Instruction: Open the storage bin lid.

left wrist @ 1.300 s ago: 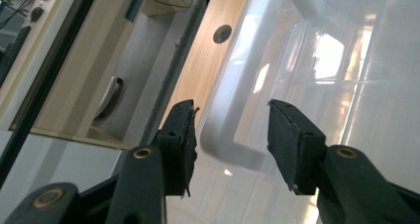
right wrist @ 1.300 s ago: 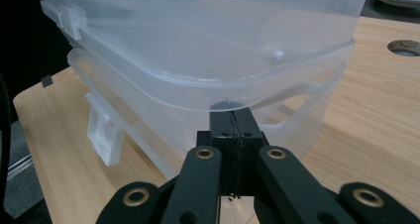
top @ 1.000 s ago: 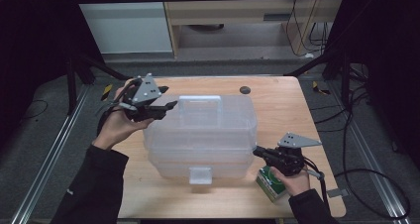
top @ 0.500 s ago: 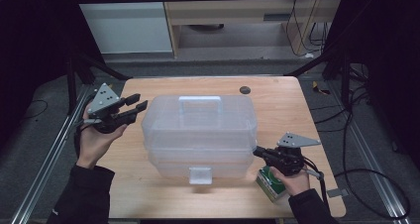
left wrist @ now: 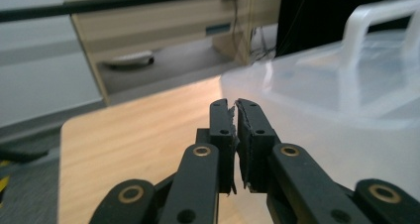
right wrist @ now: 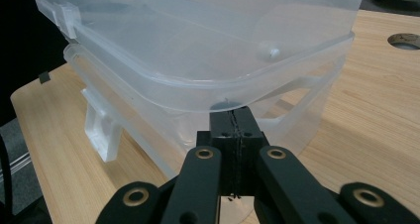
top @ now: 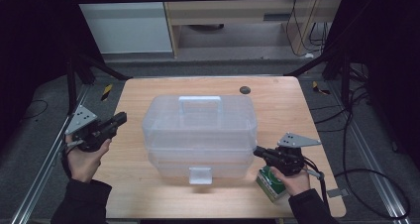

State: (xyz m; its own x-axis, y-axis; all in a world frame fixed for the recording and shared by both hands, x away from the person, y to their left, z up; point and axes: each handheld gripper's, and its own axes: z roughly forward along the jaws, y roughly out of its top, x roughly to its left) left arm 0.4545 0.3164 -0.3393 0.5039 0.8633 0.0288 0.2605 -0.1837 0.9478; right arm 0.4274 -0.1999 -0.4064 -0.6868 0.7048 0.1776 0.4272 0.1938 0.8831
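Clear plastic box [top: 200,132] is sitting mid-table [top: 277,97], lid down, front latch [top: 200,175] looking closed; judging by that, the closing is about done, nothing obvious left. Box is looking empty through the walls. Left claw [top: 119,119] is hovering left of the box, apart from it; its jaws have just been closing, now nearly together on nothing. Right claw [top: 258,152] is sitting together, empty, tips at the box's right front corner. Green carton [top: 270,184] is lying under the right hand [top: 293,180].

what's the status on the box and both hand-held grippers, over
Left hand-held gripper just closing, nothing between jaws, beside plastic box. Right hand-held gripper shut at box corner. Lid down, green carton under right hand.
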